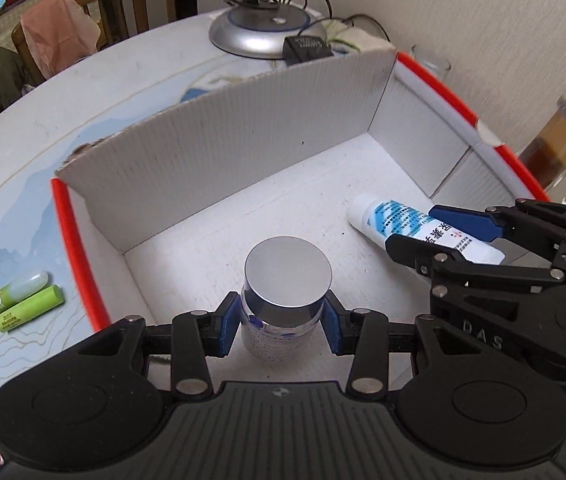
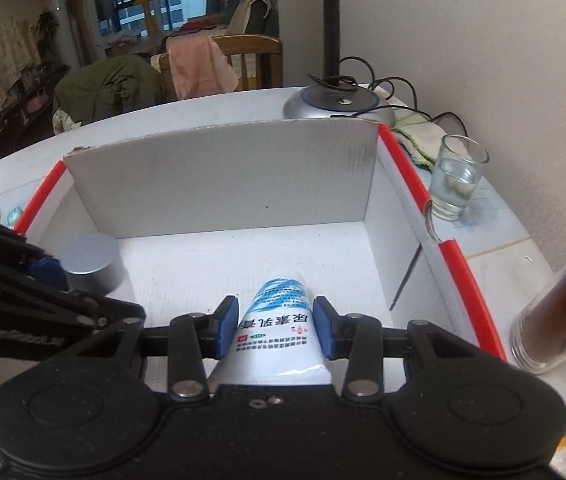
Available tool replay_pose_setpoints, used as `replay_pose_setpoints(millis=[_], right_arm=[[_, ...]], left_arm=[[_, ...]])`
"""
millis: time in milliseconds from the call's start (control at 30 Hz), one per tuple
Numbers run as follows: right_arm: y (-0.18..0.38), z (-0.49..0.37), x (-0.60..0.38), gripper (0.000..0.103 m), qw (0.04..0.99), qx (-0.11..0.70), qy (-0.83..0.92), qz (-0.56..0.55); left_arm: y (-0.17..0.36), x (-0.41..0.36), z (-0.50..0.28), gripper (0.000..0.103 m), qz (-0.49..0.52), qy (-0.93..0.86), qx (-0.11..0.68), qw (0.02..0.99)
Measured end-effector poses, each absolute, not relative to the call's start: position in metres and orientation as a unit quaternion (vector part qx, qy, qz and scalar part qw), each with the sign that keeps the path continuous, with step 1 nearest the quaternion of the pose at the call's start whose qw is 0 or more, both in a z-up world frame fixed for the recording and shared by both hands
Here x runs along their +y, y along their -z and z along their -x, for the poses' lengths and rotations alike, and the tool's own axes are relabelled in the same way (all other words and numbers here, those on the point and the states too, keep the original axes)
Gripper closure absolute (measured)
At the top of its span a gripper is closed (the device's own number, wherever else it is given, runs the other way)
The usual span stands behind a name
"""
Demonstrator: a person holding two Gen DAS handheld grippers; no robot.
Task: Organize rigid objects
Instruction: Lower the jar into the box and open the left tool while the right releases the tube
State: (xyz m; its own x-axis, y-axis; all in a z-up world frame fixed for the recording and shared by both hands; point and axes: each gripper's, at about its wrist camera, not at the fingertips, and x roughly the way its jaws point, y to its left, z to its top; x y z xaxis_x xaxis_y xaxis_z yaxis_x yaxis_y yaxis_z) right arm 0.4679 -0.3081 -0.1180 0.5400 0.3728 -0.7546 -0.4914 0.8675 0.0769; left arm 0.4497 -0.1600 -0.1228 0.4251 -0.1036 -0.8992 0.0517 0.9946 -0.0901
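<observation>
A white cardboard box (image 1: 243,140) with red edges stands on the table. My left gripper (image 1: 281,320) is inside it, its blue pads against a small jar (image 1: 283,304) with a silver lid; the jar stands upright on the box floor. My right gripper (image 2: 276,326) is also inside the box (image 2: 219,176), its pads on both sides of a white and blue cream tube (image 2: 279,320) that lies on the floor, cap pointing away. The tube (image 1: 403,222) and right gripper (image 1: 439,236) show in the left wrist view. The jar (image 2: 91,260) shows in the right wrist view.
Two green tubes (image 1: 23,300) lie on the table left of the box. A lamp base (image 1: 263,28) with cables stands behind it. A glass of water (image 2: 455,180) and a tall glass of brown liquid (image 2: 555,312) stand right of the box. A wall is on the right.
</observation>
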Motion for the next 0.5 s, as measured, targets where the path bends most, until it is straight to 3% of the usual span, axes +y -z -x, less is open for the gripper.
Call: replay_pose_setpoints(millis=[500], right_arm=[[0.122, -0.475, -0.315, 0.061, 0.85, 0.447, -0.271, 0.071]], left_arm=[[0.146, -0.169, -0.475, 0.061, -0.006, 0.038, 0.569, 0.821]])
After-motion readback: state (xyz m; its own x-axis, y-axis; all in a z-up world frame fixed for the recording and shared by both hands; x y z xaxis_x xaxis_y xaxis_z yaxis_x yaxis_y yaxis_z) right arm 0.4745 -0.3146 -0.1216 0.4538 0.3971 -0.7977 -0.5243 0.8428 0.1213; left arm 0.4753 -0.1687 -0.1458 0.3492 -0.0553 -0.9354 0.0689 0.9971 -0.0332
